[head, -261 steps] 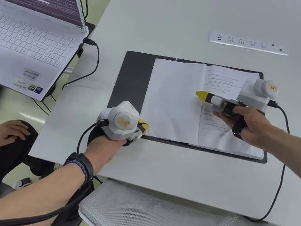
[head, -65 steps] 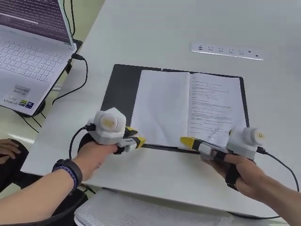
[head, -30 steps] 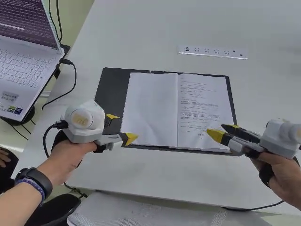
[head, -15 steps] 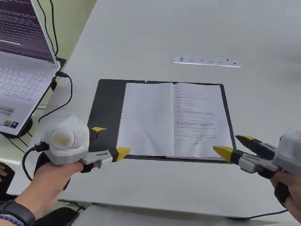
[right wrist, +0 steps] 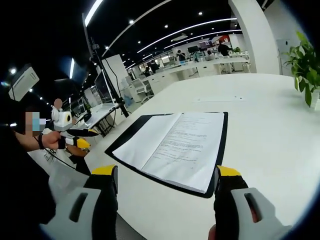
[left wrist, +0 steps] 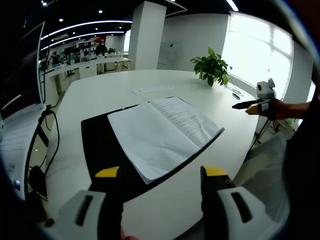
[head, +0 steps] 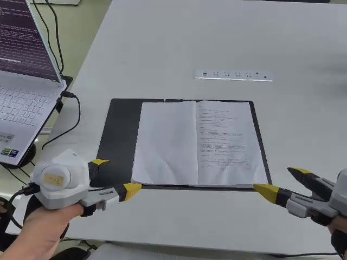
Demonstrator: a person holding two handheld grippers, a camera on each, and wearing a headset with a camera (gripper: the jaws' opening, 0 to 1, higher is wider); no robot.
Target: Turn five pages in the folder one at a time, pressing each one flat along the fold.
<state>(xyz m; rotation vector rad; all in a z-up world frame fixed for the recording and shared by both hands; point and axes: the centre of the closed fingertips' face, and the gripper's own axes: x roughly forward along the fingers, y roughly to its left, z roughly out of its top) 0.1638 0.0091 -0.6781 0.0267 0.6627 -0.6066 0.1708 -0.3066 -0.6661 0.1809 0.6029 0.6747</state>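
Observation:
The black folder [head: 120,142] lies open and flat on the white table, with a blank white page [head: 164,142] on its left half and a printed page [head: 225,142] on its right. My left gripper [head: 116,175] hovers open off the folder's near left corner and holds nothing. My right gripper [head: 282,181] hovers open off the near right corner, also holding nothing. In the left gripper view the folder [left wrist: 160,135] lies beyond the open left gripper [left wrist: 161,172]. In the right gripper view the folder [right wrist: 175,142] lies beyond the open right gripper [right wrist: 166,171].
An open laptop [head: 21,81] stands at the left edge, with a black cable [head: 68,122] running along the table towards the folder. A white power strip [head: 233,75] lies behind the folder. The table's near edge runs just below both grippers. A potted plant [left wrist: 212,67] stands far off.
The right gripper ran down the fold to the folder's near edge, then left the page. Both grippers have drawn back off the folder and opened. The head camera has shifted too.

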